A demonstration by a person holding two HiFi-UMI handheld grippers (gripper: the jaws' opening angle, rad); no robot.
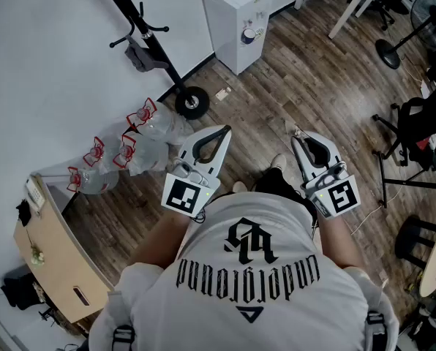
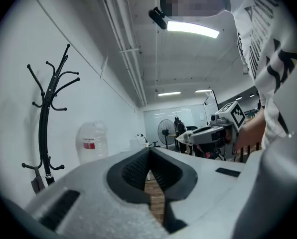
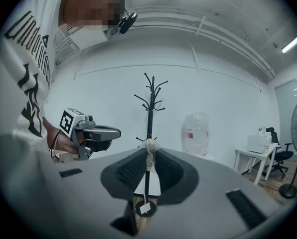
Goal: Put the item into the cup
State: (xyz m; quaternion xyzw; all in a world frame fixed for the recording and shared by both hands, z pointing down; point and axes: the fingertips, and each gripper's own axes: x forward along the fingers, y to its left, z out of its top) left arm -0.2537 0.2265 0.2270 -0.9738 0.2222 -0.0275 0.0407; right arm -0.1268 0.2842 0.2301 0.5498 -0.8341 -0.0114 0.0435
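I am standing over a wood floor with both grippers held out at waist height. My right gripper (image 1: pixel 294 133) (image 3: pixel 149 146) is shut on a small white tea bag (image 3: pixel 148 182). The bag's crumpled top sticks out at the tips, and its string and paper tag (image 3: pixel 145 209) hang between the jaws. My left gripper (image 1: pixel 225 129) (image 2: pixel 149 152) is shut with nothing in it, its ribbed pads meeting. Each gripper shows in the other's view, the right gripper (image 2: pixel 201 133) and the left gripper (image 3: pixel 112 132). No cup is in any view.
Several large water bottles (image 1: pixel 148 134) lie on the floor ahead left, beside a black coat stand (image 1: pixel 141 28). A white cabinet (image 1: pixel 236 20) stands against the wall. A wooden cabinet (image 1: pixel 53 262) is at my left; a fan (image 1: pixel 430 13) and black stands (image 1: pixel 415 145) are at the right.
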